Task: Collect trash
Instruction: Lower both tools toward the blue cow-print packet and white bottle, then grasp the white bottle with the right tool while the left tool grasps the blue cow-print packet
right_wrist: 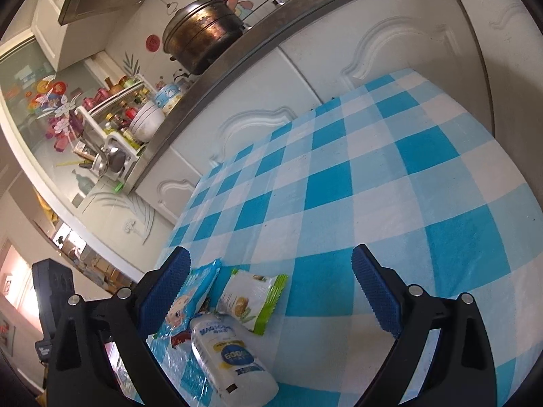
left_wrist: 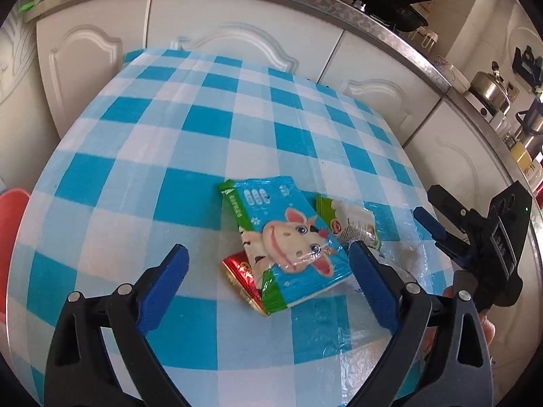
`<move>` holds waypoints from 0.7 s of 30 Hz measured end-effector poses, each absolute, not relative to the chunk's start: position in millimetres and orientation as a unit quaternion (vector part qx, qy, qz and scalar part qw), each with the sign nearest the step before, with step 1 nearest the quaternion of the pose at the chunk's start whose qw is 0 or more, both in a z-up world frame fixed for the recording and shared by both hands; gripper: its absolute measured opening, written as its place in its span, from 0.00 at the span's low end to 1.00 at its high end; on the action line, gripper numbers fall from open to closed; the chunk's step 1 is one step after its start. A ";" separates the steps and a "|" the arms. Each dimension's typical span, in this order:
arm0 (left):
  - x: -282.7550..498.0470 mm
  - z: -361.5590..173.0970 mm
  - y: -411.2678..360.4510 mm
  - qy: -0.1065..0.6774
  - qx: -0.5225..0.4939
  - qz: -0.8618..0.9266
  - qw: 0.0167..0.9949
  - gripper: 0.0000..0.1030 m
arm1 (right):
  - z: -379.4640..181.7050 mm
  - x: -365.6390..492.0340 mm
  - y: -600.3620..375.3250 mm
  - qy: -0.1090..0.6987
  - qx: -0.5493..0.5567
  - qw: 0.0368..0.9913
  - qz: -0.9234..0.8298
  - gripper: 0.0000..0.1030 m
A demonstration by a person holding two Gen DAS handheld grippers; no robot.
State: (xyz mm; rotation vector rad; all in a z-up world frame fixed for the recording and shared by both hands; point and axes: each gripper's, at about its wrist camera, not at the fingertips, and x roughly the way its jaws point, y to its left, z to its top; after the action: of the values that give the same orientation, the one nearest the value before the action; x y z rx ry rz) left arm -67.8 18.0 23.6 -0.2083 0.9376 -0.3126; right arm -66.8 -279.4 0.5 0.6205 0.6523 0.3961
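Observation:
A small heap of trash lies on the blue-checked tablecloth (left_wrist: 142, 156). On top is a blue wrapper with a cartoon cow (left_wrist: 288, 237). A red foil wrapper (left_wrist: 239, 271) pokes out beneath it, and a green-and-white wrapper (left_wrist: 353, 224) lies behind. My left gripper (left_wrist: 268, 249) is open, its fingers on either side of the cow wrapper and holding nothing. My right gripper (right_wrist: 271, 251) is open and empty too. Low on its left are the cow wrapper (right_wrist: 190, 298), the green-and-white wrapper (right_wrist: 251, 298) and a white squashed bottle (right_wrist: 230, 356). The right gripper (left_wrist: 424, 200) also shows at the right of the left wrist view.
Clear crinkled plastic (left_wrist: 339, 332) lies under the heap near the table's front edge. White cabinet doors (left_wrist: 237, 40) and a steel counter edge run behind the table, with a black pan (left_wrist: 387, 3) and a metal pot (right_wrist: 203, 37) on top. A red seat (left_wrist: 10, 237) stands at the left.

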 end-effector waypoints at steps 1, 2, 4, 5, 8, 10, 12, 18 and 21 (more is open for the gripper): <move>-66.7 21.4 20.0 0.455 -0.110 -0.150 0.871 0.93 | 0.4 -69.5 -273.3 0.319 0.290 0.880 0.201 0.92; -65.5 20.7 21.2 0.460 -0.123 -0.153 0.866 0.93 | 0.3 -72.1 -266.7 0.327 0.277 0.879 0.210 0.92; -63.3 21.0 18.1 0.466 -0.135 -0.159 0.860 0.93 | 0.5 -78.0 -251.2 0.347 0.238 0.879 0.223 0.92; -61.5 21.1 13.0 0.472 -0.127 -0.159 0.858 0.93 | 0.2 -82.1 -243.4 0.355 0.216 0.881 0.227 0.92; -55.9 21.8 1.7 0.480 -0.107 -0.150 0.857 0.93 | 0.8 -95.4 -227.3 0.366 0.159 0.888 0.227 0.92; -48.3 22.9 -1.4 0.483 -0.110 -0.144 0.857 0.93 | 0.5 -102.3 -223.3 0.370 0.138 0.890 0.227 0.92; -37.5 21.4 -7.5 0.496 -0.104 -0.142 0.850 0.93 | 0.5 -107.3 -221.4 0.371 0.126 0.891 0.227 0.92; -12.5 13.1 -20.3 0.516 -0.078 -0.105 0.847 0.93 | -1.3 -110.4 -208.9 0.379 0.085 0.893 0.228 0.92; -7.7 7.5 -25.4 0.521 -0.061 -0.092 0.846 0.93 | -2.2 -110.2 -202.0 0.385 0.068 0.891 0.231 0.92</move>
State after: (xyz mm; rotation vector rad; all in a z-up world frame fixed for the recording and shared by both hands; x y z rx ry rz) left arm -7.7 -25.4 7.5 -0.1295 1.0989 -0.1932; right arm -110.2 -202.0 -2.2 0.1404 0.7983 0.4787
